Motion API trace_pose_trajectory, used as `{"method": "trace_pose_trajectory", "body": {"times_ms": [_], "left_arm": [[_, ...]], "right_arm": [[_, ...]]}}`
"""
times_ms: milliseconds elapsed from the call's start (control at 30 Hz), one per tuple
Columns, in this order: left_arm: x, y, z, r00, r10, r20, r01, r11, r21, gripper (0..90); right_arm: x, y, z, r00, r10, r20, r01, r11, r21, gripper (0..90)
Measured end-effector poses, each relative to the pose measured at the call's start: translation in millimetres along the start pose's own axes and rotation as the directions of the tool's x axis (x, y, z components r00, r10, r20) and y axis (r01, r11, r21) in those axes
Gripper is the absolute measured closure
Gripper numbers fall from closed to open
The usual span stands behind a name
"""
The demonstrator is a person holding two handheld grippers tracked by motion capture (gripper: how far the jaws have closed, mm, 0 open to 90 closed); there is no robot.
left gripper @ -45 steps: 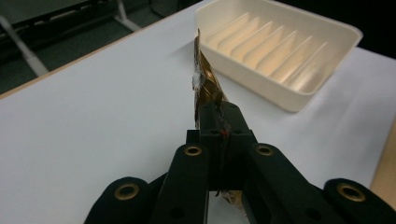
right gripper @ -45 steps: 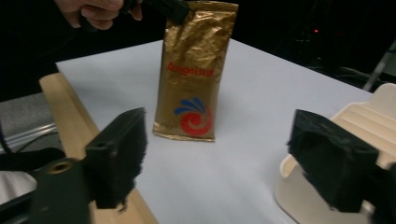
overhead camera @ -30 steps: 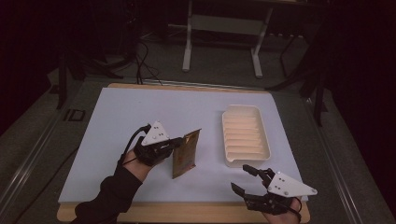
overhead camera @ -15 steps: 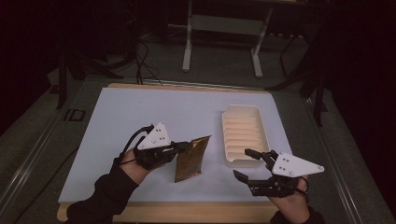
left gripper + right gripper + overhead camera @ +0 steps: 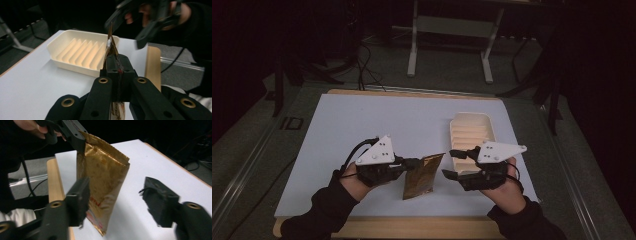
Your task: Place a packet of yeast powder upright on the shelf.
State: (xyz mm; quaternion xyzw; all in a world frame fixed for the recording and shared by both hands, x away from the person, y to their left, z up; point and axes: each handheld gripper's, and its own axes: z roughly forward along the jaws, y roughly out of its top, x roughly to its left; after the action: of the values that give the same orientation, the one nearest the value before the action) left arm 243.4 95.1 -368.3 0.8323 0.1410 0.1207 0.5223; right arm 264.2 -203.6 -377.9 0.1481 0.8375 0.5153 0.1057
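A gold-brown foil packet point(image 5: 422, 176) hangs over the white table top, held by one top corner in my left gripper point(image 5: 418, 162), which is shut on it. The left gripper view looks along the packet's thin edge point(image 5: 110, 47) between the closed jaws point(image 5: 115, 65). My right gripper point(image 5: 454, 163) is open just to the right of the packet, jaws facing it. In the right gripper view the packet point(image 5: 102, 185) stands close ahead, partly between the two spread fingers point(image 5: 117, 197), touching neither that I can tell.
A cream ribbed tray point(image 5: 472, 134) lies on the white sheet point(image 5: 372, 125) at the right, just behind my right hand; it is also ahead in the left gripper view point(image 5: 80, 50). The table's wooden front edge point(image 5: 412, 227) runs below both hands.
My right gripper has moved left and forward, up to the packet. My left gripper has shifted right with the packet, which now hangs nearer the tray.
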Motion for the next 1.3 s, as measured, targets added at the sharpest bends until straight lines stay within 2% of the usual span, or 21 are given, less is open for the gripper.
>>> {"method": "trace_pose_trajectory", "body": {"times_ms": [33,167,267,333,400,567,633,767,800,900,967,1067,1233,1300], "left_arm": [[-0.3,0.8,-0.4,1.0,0.001,0.007,-0.001,1.0,-0.002,90.0],[-2.7,2.9,-0.7,0.9998,0.016,0.01,-0.016,0.9999,-0.005,90.0],[-4.1,4.1,-0.8,0.9998,0.017,0.013,-0.017,0.9998,-0.013,90.0],[-4.3,4.5,-0.7,0.9998,0.016,0.009,-0.016,0.9998,-0.012,90.0],[-4.3,5.7,-0.9,0.9998,0.013,0.016,-0.013,0.9997,-0.02,90.0],[-5.6,8.0,0.8,0.9997,0.01,0.023,-0.01,0.9993,-0.036,90.0],[-6.0,8.7,1.5,0.9995,0.023,0.02,-0.022,0.999,-0.038,90.0],[-6.8,8.7,4.0,0.9998,0.011,0.017,-0.011,0.9996,-0.028,90.0],[-6.5,8.0,4.0,0.9999,0.006,0.012,-0.006,0.9995,-0.03,90.0],[-4.2,6.2,4.7,0.9999,-0.009,0.008,0.01,0.9996,-0.026,90.0],[-2.7,4.7,6.0,0.9998,-0.016,0.014,0.016,0.9997,-0.016,89.9],[-1.2,2.9,6.7,0.9996,-0.023,0.016,0.024,0.9996,-0.015,89.6],[-0.7,3.3,4.1,0.9997,-0.024,0.008,0.024,0.999,-0.039,88.1],[2.0,3.0,2.0,0.9982,-0.056,0.018,0.058,0.9962,-0.065,83.9]], "right_arm": [[0.1,1.0,2.9,1.0,-0.008,0.003,0.008,1.0,0.004,43.1],[-0.5,3.3,12.9,0.9987,-0.003,-0.051,0.004,1.0,0.02,43.4],[-1.0,2.7,19.1,0.9976,-0.003,-0.069,0.006,0.999,0.044,43.3],[-1.3,2.4,20.4,0.9979,-0.003,-0.065,0.007,0.999,0.052,43.7],[-2.7,1.6,24.2,0.9975,-0.003,-0.071,0.008,0.997,0.082,46.0],[-3.8,1.4,27.4,0.9929,-0.002,-0.119,0.014,0.995,0.101,48.4],[-3.5,1.9,28.9,0.9917,-0.009,-0.128,0.024,0.993,0.112,50.1],[-1.8,2.5,31.1,0.9901,-0.025,-0.138,0.043,0.991,0.13,54.8],[-0.7,3.4,31.1,0.9898,-0.06,-0.129,0.08,0.985,0.156,66.6],[-1.7,3.2,31.1,0.9853,-0.056,-0.161,0.084,0.982,0.171,74.6],[-0.4,3.4,32.7,0.9824,-0.076,-0.171,0.108,0.976,0.188,76.0],[-0.1,3.2,34.2,0.981,-0.085,-0.174,0.12,0.972,0.204,77.4],[-1.9,4.1,31.7,0.9785,-0.077,-0.191,0.115,0.974,0.194,78.6],[-3.0,5.5,29.2,0.978,-0.081,-0.192,0.117,0.976,0.182,78.9]]}}
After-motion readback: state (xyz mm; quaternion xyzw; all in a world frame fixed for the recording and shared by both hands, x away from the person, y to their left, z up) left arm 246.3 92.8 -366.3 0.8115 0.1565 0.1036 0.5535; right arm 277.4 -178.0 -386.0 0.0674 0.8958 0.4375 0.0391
